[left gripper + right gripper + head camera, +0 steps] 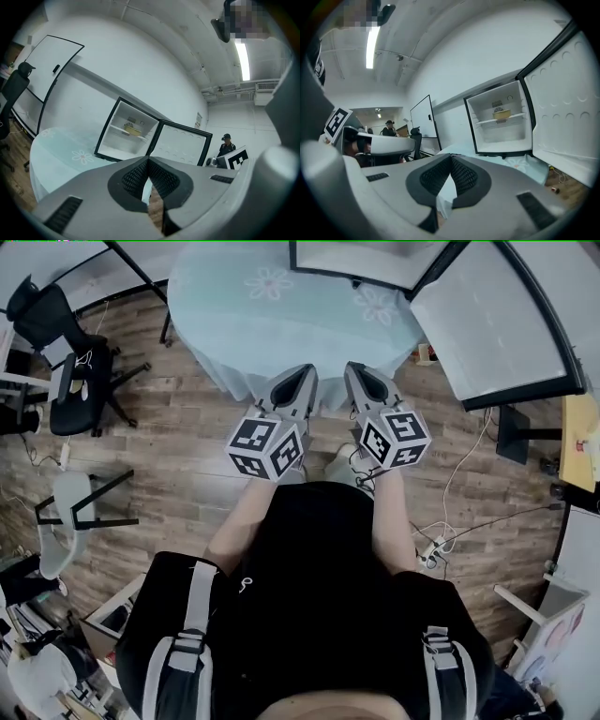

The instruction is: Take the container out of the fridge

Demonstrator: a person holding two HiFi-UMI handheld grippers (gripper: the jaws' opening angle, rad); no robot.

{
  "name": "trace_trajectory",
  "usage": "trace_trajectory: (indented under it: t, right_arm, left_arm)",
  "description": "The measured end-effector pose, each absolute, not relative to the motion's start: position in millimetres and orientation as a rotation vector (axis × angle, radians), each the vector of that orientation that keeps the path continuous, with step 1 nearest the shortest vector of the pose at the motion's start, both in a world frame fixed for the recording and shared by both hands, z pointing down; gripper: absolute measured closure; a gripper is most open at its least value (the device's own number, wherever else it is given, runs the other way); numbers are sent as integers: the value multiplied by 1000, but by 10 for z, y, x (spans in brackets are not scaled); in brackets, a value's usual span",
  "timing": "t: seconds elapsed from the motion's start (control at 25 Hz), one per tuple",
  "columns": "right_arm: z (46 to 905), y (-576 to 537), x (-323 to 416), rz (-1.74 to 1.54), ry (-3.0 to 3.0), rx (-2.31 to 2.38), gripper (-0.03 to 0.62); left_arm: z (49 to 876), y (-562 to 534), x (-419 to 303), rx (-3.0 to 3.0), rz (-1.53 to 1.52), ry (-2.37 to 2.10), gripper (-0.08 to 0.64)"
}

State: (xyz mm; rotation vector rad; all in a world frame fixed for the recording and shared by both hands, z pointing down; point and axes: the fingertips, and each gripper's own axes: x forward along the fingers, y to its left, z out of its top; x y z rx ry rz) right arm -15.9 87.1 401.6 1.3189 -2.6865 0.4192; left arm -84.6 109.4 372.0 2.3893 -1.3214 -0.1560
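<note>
A small fridge [126,136] stands open on a round table [281,306] covered with a pale blue flowered cloth. A yellowish container [132,130] rests on the fridge's upper shelf, and the right gripper view also shows the container [501,114]. Both grippers hover side by side over the floor at the table's near edge, well short of the fridge. My left gripper [302,381] is shut with nothing in it, its fingertips [140,176] meeting. My right gripper [359,379] is likewise shut and empty, its pads [461,176] touching.
The fridge door [567,108] swings out to the right, its edge showing in the head view [497,324]. A black office chair [66,362] and a white chair [70,512] stand on the left. Cables [450,521] trail on the wooden floor. A person [226,145] stands far behind.
</note>
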Motion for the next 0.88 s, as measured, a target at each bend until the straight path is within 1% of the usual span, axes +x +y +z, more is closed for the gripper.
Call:
trace_trajectory:
  t: [0.16,0.36,0.56,0.88]
  right_arm:
    - [4116,681,-84,466,-2703,1297,584]
    - [4070,401,48,444,-2709,1260,584]
    - [3902,38,452,417,-2712,1302,584]
    - [3881,-388,838,395,-2730,1232,585]
  left_arm:
    - [3825,965,-765,2368,-117,-1338,560]
    - [3874,687,-710,2317,-94,-1374,560]
    - [3719,348,-346,2358,-112,-1365,560]
    - [3744,-15,174,2353,-109,-1362,560]
